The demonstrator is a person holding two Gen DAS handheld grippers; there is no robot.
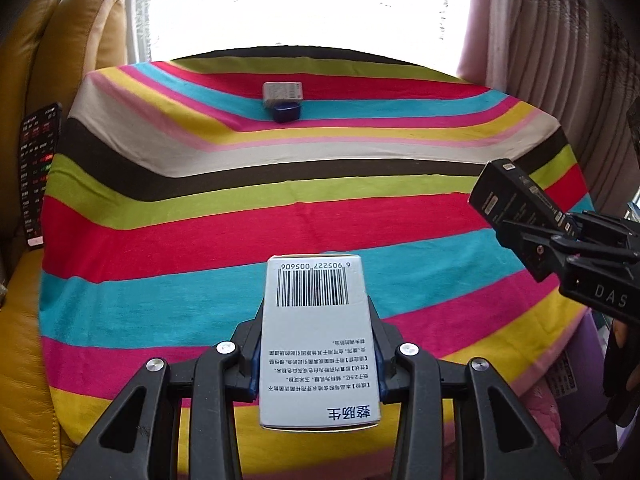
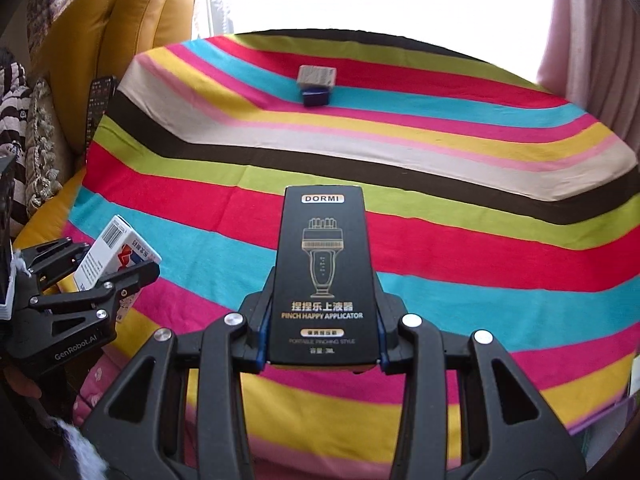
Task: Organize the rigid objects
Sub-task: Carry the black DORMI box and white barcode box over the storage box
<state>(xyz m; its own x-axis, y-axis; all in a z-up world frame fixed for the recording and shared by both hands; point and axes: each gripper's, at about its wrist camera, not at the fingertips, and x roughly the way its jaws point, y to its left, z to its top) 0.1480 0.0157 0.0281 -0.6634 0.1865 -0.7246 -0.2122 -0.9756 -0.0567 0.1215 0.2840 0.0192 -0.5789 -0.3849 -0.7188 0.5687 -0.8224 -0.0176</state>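
Two things already sit together at the far side of the desk, on its striped cloth of many colours: a small grey rectangular box and, touching its near side, a small dark blue box-like object. That pair reads as the start of the tidy group, so the task looks partly done.

Two more items are in the air, each carried by one gripper. The left gripper has its fingers clenched on the long sides of a white cardboard medicine box with a barcode, which points forward above the near stripes. The right gripper is grasping a black cardboard carton printed with a gold applicator drawing in the same manner, held above the near middle of the cloth. Seen from the left wrist, that black carton hangs at the right edge, well apart from the white box.

Neither carried item rests on the cloth yet, and both are well short of the far pair. What seems left is to bring both boxes across and set them down beside the grey and blue ones. No other loose item shows on the cloth.
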